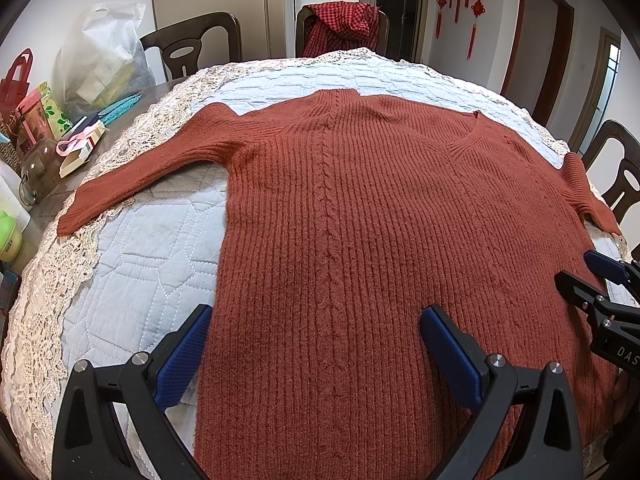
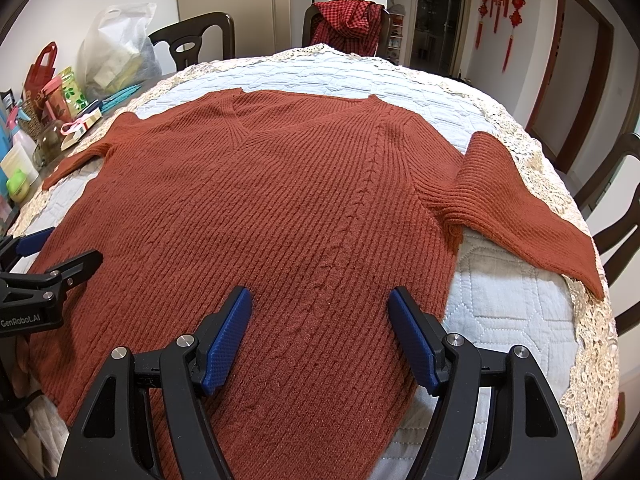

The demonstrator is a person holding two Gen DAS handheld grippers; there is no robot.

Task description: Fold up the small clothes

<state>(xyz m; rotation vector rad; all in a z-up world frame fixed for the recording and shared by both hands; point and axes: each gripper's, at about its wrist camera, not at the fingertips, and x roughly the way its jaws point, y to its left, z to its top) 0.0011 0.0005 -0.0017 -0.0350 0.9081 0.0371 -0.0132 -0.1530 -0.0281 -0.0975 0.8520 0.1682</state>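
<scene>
A big counter [image 1: 132,268] is covered by a pale blue quilt with a lace border. A rust-red knitted sweater [image 1: 360,220] is laid flat on it, front up, with the V neck toward the far edge and the hem toward the near edge. One sleeve [image 1: 136,176] is stretched out to the left edge. The other sleeve [image 2: 516,204] is bent over toward the right edge.

The sweater looks thick, soft and floppy, so it would likely sag and stretch if lifted by one spot only. It is not slippery, since the ribbed wool should be gripped well. A good hold would likely be a pinch at a side edge near the hem, or at a sleeve cuff.

The left tool [image 1: 316,356] is held wide apart above the left side of the hem, with nothing in it. The right tool [image 2: 320,340] is also spread wide above the right side, with nothing held.
</scene>
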